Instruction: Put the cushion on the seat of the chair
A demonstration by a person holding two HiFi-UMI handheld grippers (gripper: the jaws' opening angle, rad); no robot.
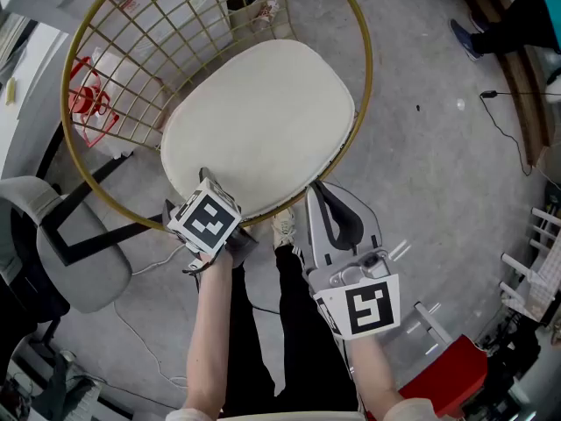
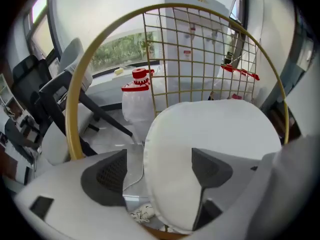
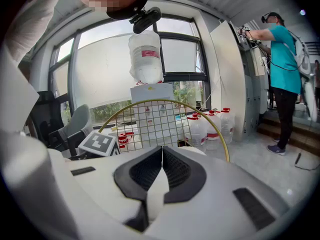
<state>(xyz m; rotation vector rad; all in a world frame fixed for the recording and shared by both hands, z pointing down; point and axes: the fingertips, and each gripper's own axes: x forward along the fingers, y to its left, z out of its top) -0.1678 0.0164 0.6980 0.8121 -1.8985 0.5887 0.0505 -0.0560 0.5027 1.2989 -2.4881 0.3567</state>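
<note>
A grey office chair (image 1: pixel 79 261) stands on the concrete floor (image 1: pixel 438 191), with a white container with a red top (image 1: pixel 88 99) near it. A black cable (image 1: pixel 507 130) trails across the floor. A person in a teal shirt (image 3: pixel 284 69) stands facing a cabinet, and red-capped water jugs (image 3: pixel 210 126) sit below the window

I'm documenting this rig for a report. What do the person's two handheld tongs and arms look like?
The left tongs and right tongs are light grey shells with dark grid-textured pads; each carries a white cube with black square markers. Forearms are bare; white sleeves start near the elbows.
</note>
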